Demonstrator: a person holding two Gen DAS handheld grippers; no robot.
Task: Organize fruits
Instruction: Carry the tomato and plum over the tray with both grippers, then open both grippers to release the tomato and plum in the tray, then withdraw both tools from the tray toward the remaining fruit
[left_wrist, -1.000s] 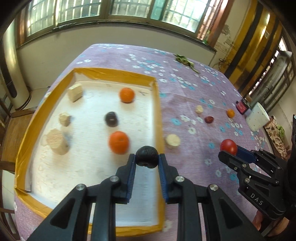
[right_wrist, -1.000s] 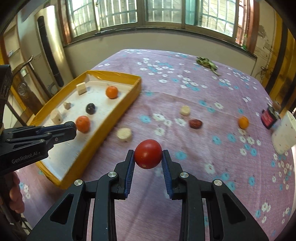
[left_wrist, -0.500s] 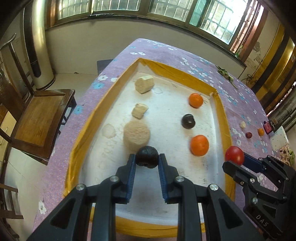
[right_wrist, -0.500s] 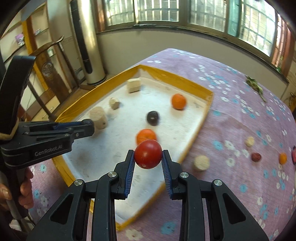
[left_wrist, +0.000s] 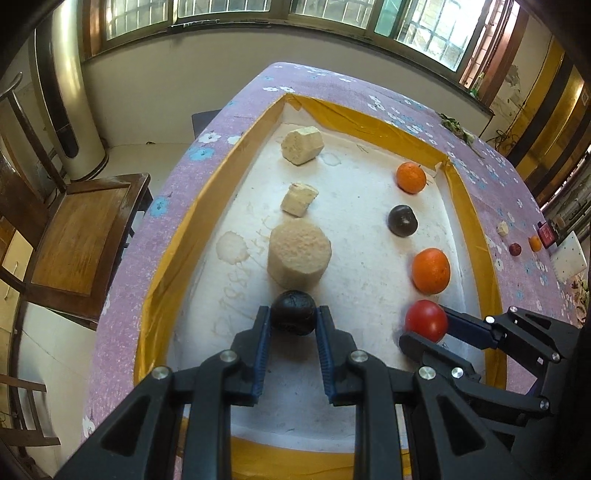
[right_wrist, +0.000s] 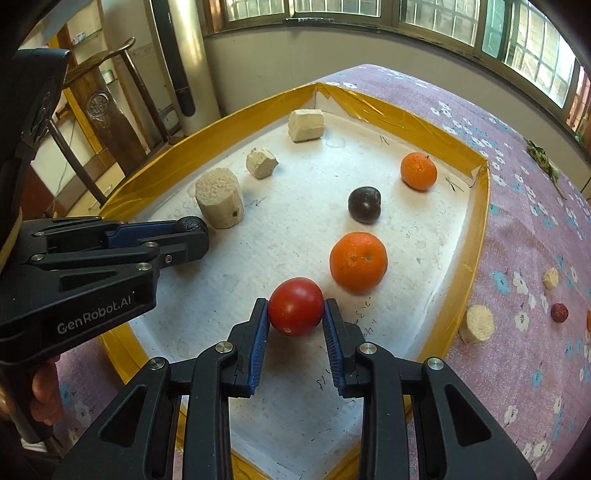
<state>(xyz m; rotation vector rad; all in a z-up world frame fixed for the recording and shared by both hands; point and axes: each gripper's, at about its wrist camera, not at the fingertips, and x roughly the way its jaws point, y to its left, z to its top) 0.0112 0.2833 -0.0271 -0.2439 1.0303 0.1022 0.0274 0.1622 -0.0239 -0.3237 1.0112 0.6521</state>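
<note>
Both claws grip across the middle: left claw (left_wrist: 292, 321) on the wrinkled, firm-looking dark fruit (left_wrist: 293, 312), right claw (right_wrist: 295, 325) on the smooth, likely slippery, bruisable tomato (right_wrist: 295, 306)

Purple floral table (left_wrist: 236, 122) w/ yellow-rimmed tray (left_wrist: 184, 236).

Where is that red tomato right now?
The red tomato is clamped in the right gripper, over the tray's near end, just before the big orange.

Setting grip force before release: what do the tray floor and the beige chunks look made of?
Tray: floor looks like white foam board, matte and pitted, with pen marks; walls wrapped in glossy yellow tape. Large beige cylinder: coarse, porous, crumbly surface, probably cut foam or sponge, though I cannot confirm. Smaller chunks look the same.
</note>
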